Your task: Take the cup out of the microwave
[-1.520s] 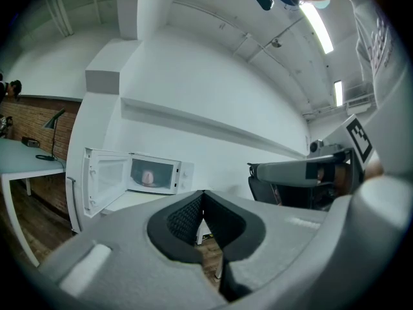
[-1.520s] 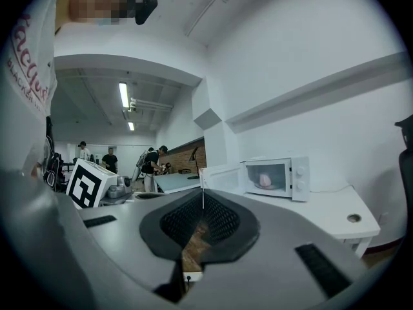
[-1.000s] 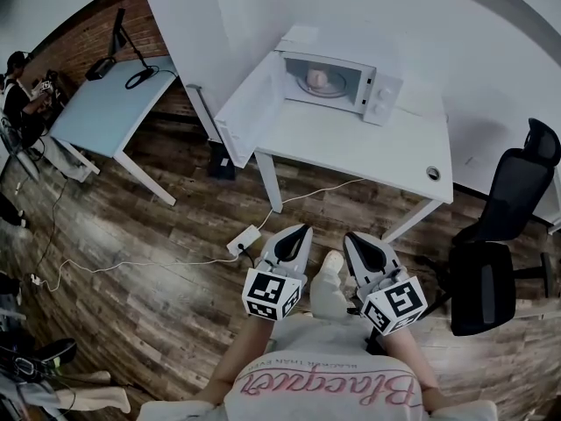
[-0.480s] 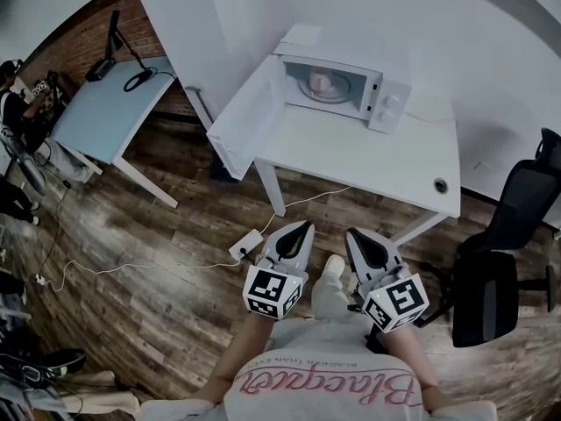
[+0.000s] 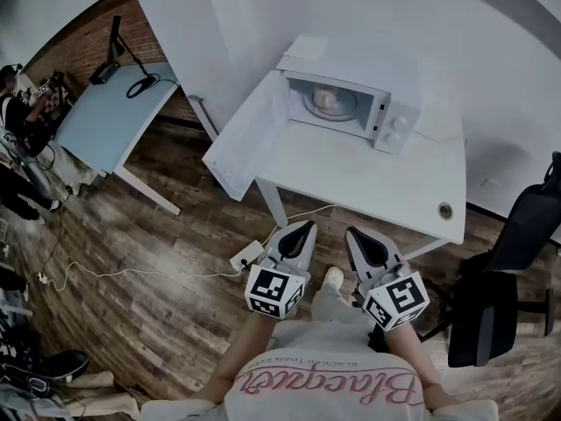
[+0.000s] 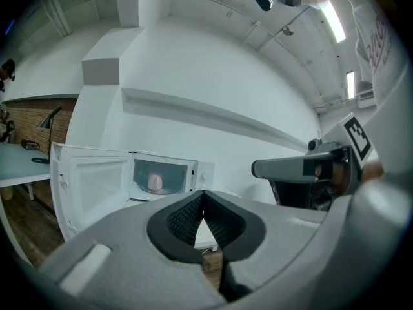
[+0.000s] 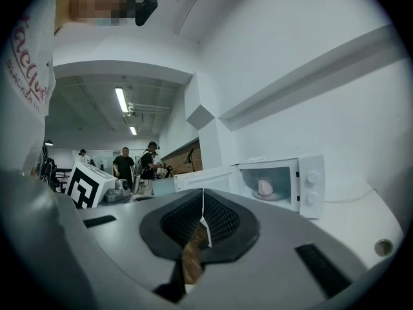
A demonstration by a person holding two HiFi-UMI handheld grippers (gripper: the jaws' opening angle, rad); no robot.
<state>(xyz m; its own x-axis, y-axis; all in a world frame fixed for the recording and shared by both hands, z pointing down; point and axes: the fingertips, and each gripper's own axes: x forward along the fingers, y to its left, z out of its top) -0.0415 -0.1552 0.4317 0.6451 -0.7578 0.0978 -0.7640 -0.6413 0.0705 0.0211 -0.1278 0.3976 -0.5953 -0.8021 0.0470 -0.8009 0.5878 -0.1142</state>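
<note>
There is one microwave (image 5: 346, 103), one cup (image 5: 324, 100), two grippers, two tables and one chair.

The microwave is the only container, and it holds the cup and nothing else. Its door (image 5: 248, 134) stands swung wide to its left. The cup sits upright inside the microwave, on the round plate (image 5: 331, 108) at the middle of the chamber. It is small, plain and pale pink; no handle can be made out. Two knobs (image 5: 399, 128) sit on the panel at the microwave's right.

The microwave stands at the back left of a white table (image 5: 368, 169). A blue table (image 5: 105, 112) lies well to the microwave's left, and a black chair (image 5: 500, 296) is off to its right, past the white table's edge.

The left gripper (image 5: 307, 226) and right gripper (image 5: 351, 233) are side by side, well short of the microwave and in front of the white table. Both point toward it. Each has its jaws pressed together with nothing between them.

Three people (image 7: 122, 163) stand far behind the microwave's door in the right gripper view.
</note>
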